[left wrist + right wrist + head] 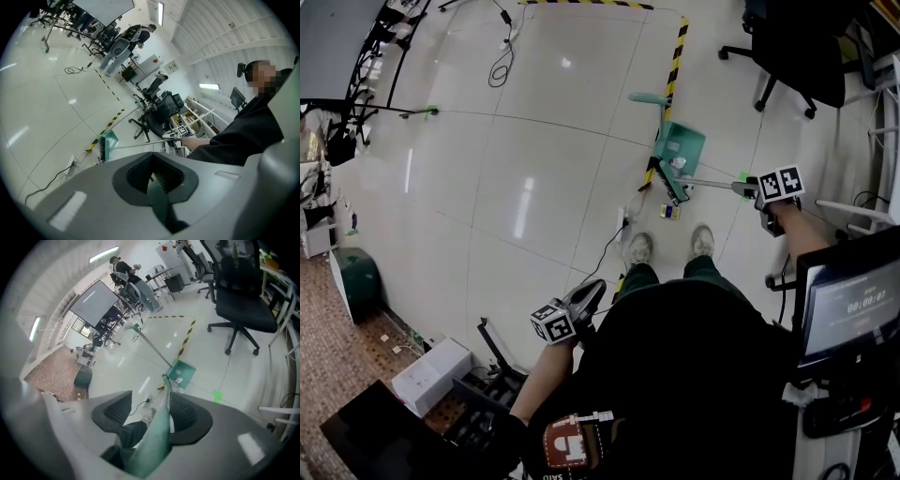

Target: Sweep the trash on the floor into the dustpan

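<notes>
A green dustpan (pixel 682 145) stands on the white floor ahead of my feet, its long handle (pixel 649 98) leaning away. The broom head (pixel 671 184) rests at the pan's near edge. My right gripper (pixel 766 195) is shut on the broom's handle (pixel 712 184), which runs as a teal strip (pixel 157 437) between the right gripper (pixel 164 408) jaws. A white scrap (pixel 678 165) lies at the pan's mouth. On the floor just short of the broom lies a small yellow-and-blue piece (pixel 671 212). My left gripper (pixel 581 305) hangs by my left leg, shut and empty (pixel 154 176).
A line of yellow-black tape (pixel 677 56) runs past the dustpan. A power strip with a black cable (pixel 623 225) lies left of my shoes. Black office chairs (pixel 797 56) stand at the far right; a monitor (pixel 853 305) is close on my right. A green bin (pixel 358 281) sits far left.
</notes>
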Motion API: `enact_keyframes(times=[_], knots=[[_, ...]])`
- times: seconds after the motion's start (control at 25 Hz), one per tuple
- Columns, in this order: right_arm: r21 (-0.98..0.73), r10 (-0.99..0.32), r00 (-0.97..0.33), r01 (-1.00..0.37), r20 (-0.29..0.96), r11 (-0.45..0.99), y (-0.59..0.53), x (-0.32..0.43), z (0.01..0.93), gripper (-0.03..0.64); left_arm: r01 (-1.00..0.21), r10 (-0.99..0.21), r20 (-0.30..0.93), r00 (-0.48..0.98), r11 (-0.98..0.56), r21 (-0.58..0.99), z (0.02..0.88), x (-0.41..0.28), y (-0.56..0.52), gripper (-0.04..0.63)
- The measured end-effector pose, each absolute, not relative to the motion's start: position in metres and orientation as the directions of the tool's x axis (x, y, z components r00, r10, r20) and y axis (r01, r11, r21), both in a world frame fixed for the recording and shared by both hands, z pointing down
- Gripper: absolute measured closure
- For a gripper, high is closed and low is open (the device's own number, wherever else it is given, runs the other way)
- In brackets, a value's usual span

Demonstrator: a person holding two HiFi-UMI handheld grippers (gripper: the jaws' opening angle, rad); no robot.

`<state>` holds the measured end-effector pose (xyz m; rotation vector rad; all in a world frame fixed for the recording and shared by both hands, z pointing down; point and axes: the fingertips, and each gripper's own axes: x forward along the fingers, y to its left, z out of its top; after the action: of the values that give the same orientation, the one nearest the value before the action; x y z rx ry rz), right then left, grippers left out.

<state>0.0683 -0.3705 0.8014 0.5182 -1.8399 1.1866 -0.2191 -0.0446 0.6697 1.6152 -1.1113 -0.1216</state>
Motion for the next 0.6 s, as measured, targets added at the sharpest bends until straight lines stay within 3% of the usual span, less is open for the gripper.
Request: enact_keyframes(times=[0.24,0.6], knots=[[-0.415,0.067,-0.464,-0.709,0.883,0.57,-0.362,0.07,0.821,0.365,-0.589,-0.687,0.461,0.562,0.059,0.806,0.669,-0.216,-0.042,0.597],[-0.293,0.047,-0.345,-0.708,0.937,0.642,-0.362,0.137,0.821,0.367,-0.588,-0.669,0.458,0.585,0.038,0.808,0.668,-0.209,-0.048,0.597]])
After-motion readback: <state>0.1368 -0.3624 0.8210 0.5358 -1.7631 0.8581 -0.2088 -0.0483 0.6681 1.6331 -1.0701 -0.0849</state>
